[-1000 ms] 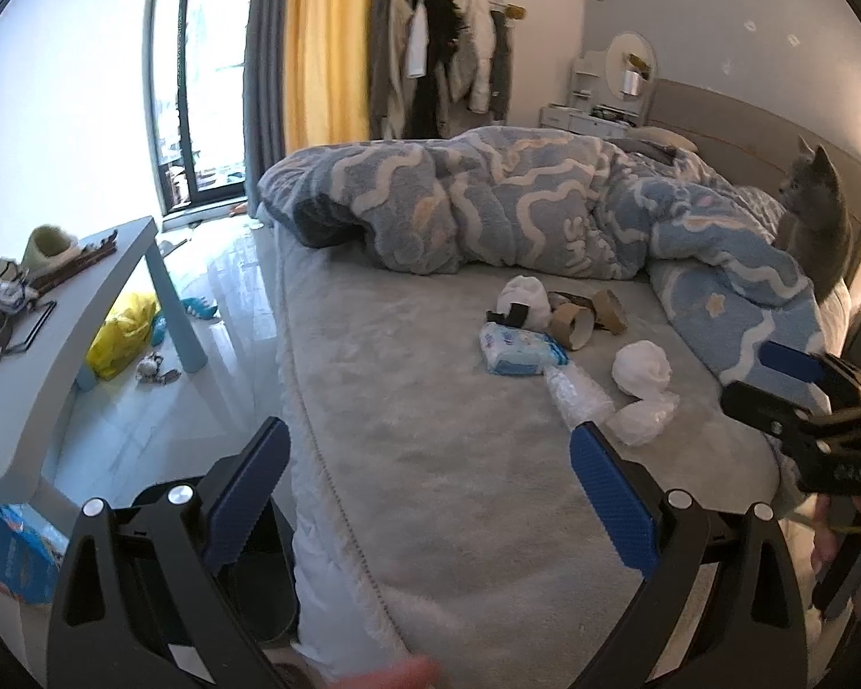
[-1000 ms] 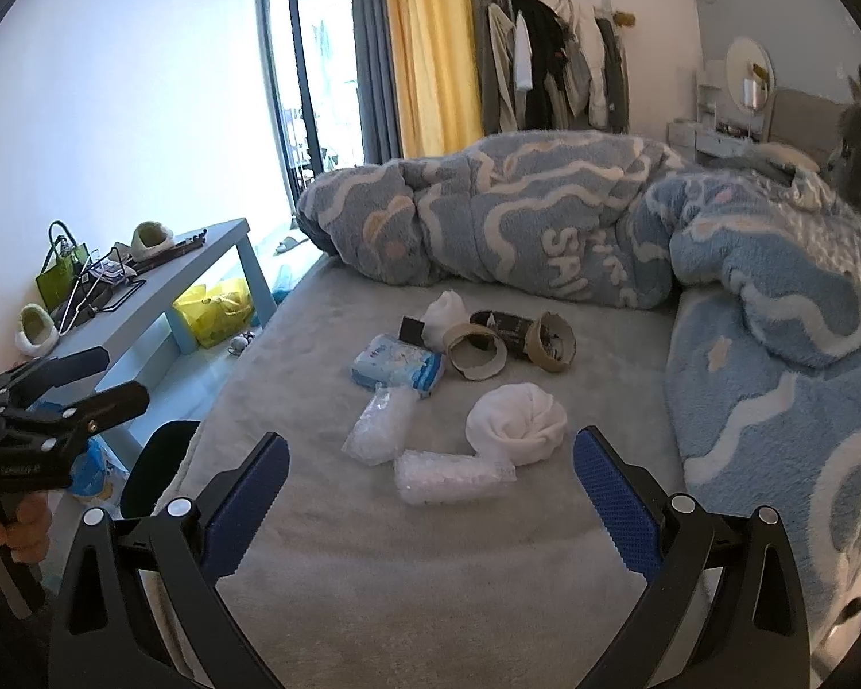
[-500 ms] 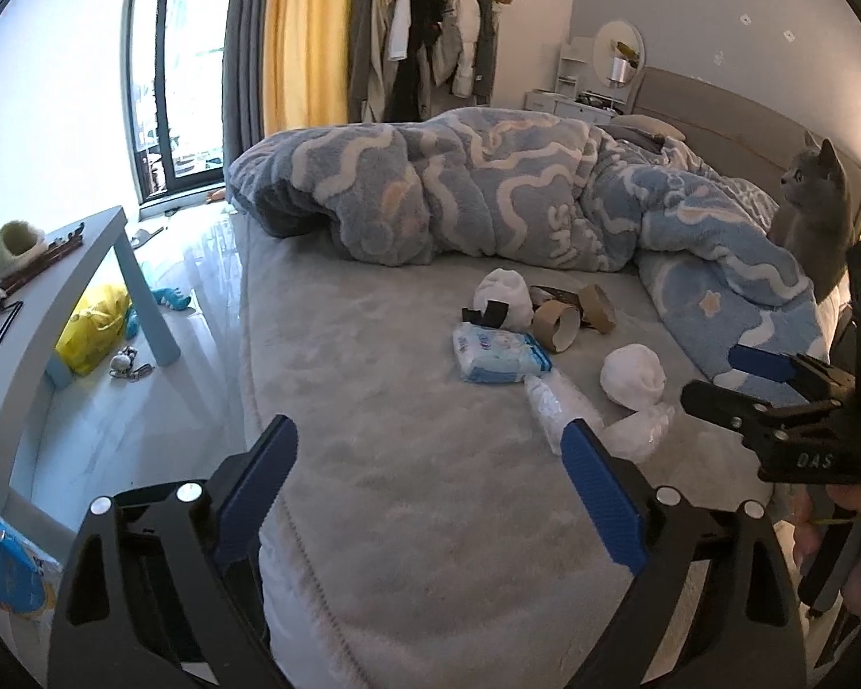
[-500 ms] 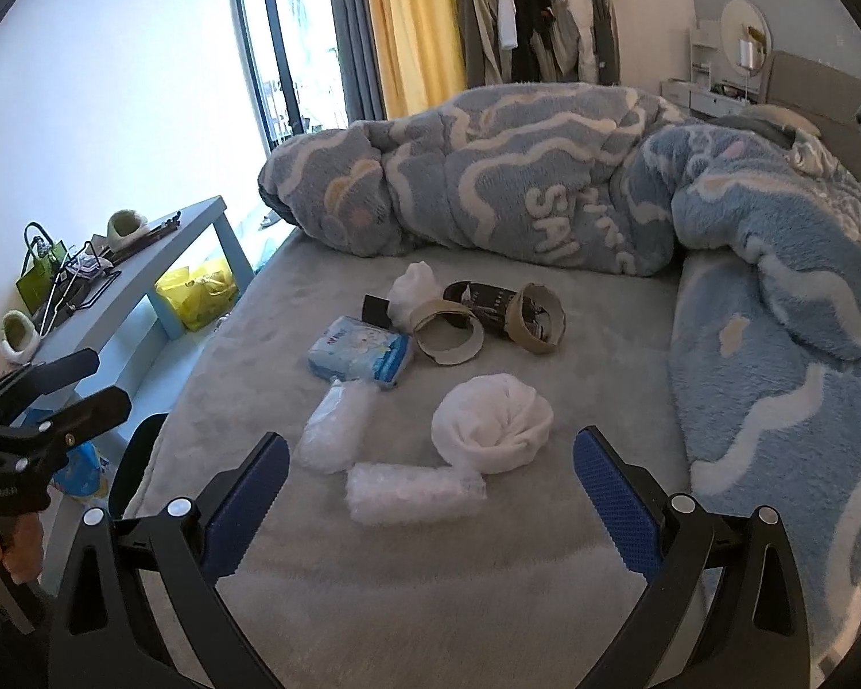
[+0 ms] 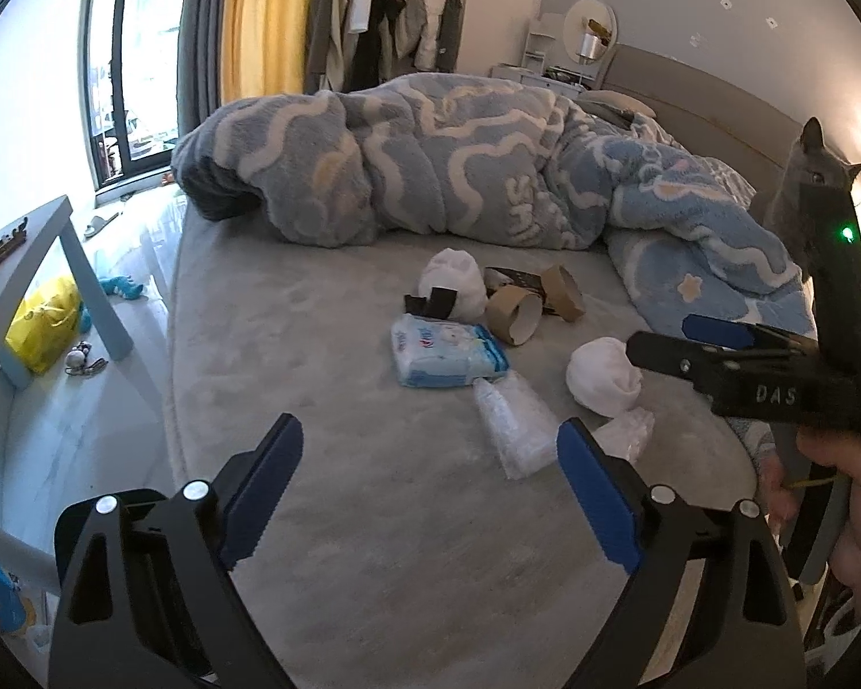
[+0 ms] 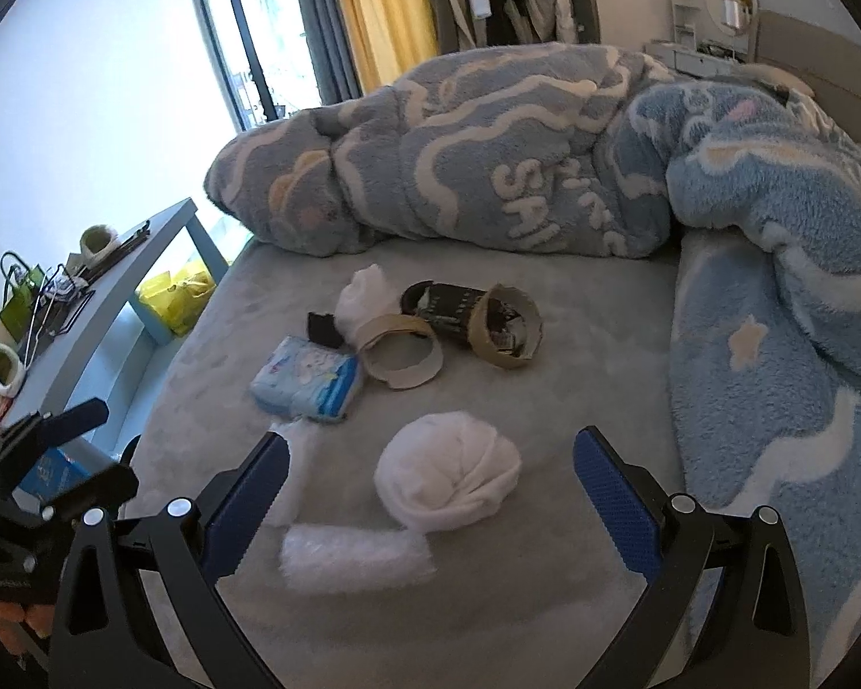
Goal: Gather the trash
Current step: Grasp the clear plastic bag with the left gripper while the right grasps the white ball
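Grey bed ahead, rumpled blue quilt beyond; light-blue table left; bright window, yellow curtain, hanging clothes far back.

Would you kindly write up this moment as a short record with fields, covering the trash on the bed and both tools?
surface: grey bed, blue duvet bunched behind
trash: white wad; bubble wrap roll; tissue pack; two cardboard tape rings; second white wad
left tool: open, empty, above the bed
right tool: open, empty, the white wad lying between its fingers in view, not gripped
bystander: grey cat beside the duvet
progress: nothing collected yet
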Demonstrator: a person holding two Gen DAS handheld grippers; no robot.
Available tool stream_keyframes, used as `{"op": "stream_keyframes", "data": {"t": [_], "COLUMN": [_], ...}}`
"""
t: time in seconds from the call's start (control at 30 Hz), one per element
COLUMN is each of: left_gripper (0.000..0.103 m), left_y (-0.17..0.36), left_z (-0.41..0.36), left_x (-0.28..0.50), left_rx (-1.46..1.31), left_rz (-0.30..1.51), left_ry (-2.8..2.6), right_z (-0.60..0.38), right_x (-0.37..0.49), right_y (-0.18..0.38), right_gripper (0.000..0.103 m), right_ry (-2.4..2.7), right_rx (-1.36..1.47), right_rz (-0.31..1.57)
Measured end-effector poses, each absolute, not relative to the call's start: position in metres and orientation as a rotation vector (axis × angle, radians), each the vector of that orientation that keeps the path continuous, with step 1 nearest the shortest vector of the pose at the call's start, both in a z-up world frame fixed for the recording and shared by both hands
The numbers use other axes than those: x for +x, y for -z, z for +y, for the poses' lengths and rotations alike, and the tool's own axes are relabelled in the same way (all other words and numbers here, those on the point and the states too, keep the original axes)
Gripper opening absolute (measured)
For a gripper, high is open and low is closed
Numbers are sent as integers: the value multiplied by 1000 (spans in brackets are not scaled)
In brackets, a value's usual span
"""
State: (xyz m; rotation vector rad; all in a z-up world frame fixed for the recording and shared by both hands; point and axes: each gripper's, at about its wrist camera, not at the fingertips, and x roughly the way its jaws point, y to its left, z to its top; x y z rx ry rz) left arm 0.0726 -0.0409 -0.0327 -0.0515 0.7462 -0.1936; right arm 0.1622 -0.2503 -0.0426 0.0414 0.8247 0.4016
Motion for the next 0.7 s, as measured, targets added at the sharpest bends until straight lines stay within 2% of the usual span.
{"op": "stream_keyframes", "data": {"t": [0.57, 0.7], "left_gripper": [90, 86], "left_y": [50, 56], "left_z": [-66, -74], "left_x": [97, 103], "left_rx": [-54, -52], "left_rz": [809, 832], "left_ry": [260, 262], "right_z": [-242, -239], "right_x": [192, 199], "right_y": [73, 85], "right_gripper": [99, 77], "right_ry": [-432, -445], "right_rx": [12, 18], "right_rz": [955, 1009]}}
